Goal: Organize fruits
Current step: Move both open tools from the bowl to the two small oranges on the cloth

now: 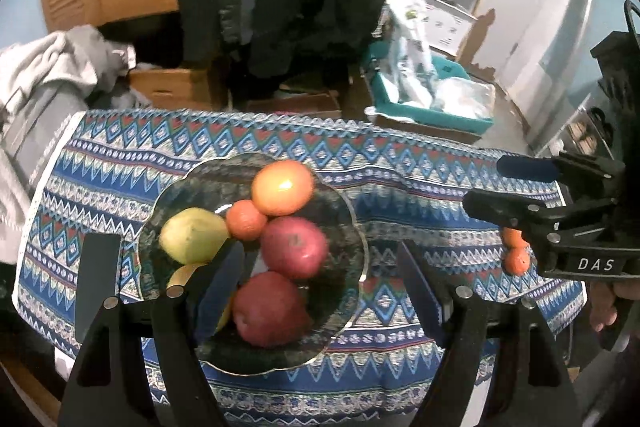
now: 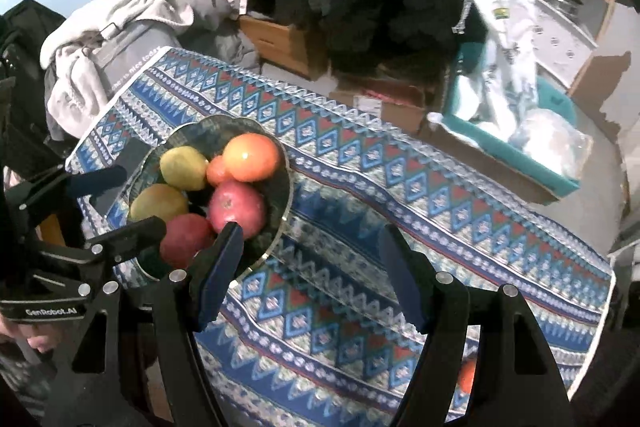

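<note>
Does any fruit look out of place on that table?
Yes. Two small oranges lie on the cloth near the right gripper, outside the bowl that holds the other fruit. Nothing looks spilled or damaged.

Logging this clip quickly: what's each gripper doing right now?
Left gripper: open, empty, over the glass bowl.
Right gripper: open, holding nothing.
</note>
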